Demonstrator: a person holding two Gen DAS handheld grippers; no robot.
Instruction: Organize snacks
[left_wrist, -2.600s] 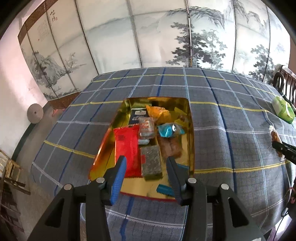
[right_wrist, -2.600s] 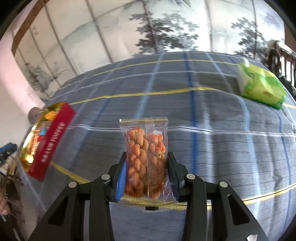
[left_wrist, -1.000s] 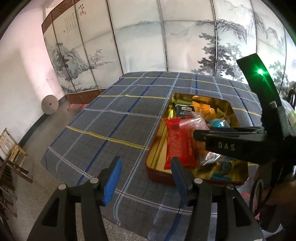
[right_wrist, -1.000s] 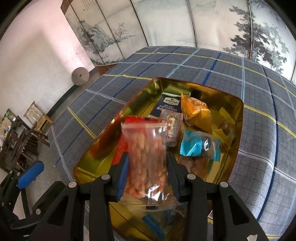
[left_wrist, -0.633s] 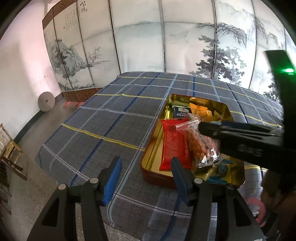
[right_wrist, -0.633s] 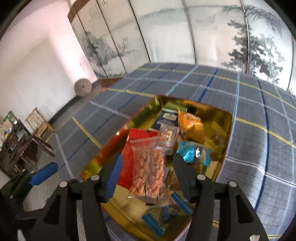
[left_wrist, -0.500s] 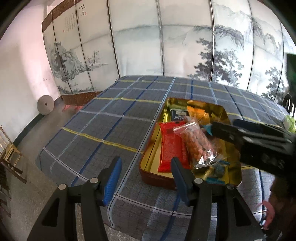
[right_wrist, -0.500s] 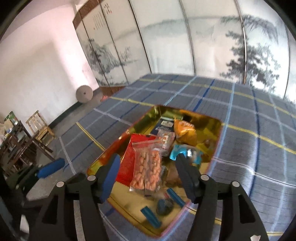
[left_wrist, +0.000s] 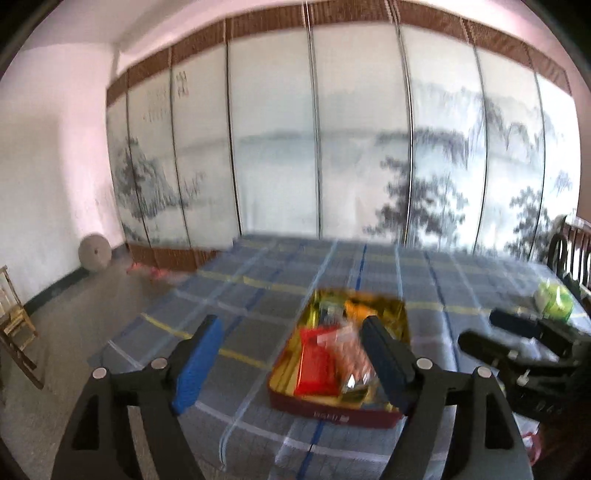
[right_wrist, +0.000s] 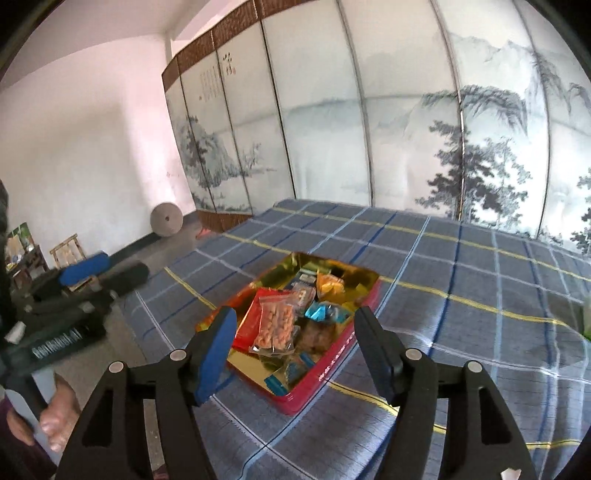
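The clear bag of twisted snacks (right_wrist: 276, 325) lies in the gold tin (right_wrist: 364, 275), on top of a red packet (right_wrist: 248, 325). A blue packet (right_wrist: 321, 312) and an orange packet (right_wrist: 328, 284) lie beside it. The tin sits on the blue checked worktop (right_wrist: 461, 295). The right tool (right_wrist: 293, 350) hangs above the tin. Its jaws are opening and hold nothing. The left tool (left_wrist: 291, 356) is opening too, and it is empty. A green pack (left_wrist: 554, 297) lies far off on the worktop's right side.

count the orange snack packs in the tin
2: an orange pouch toward the tin's far end, and a clear bag of orange twists on the red packet. Others may be buried.
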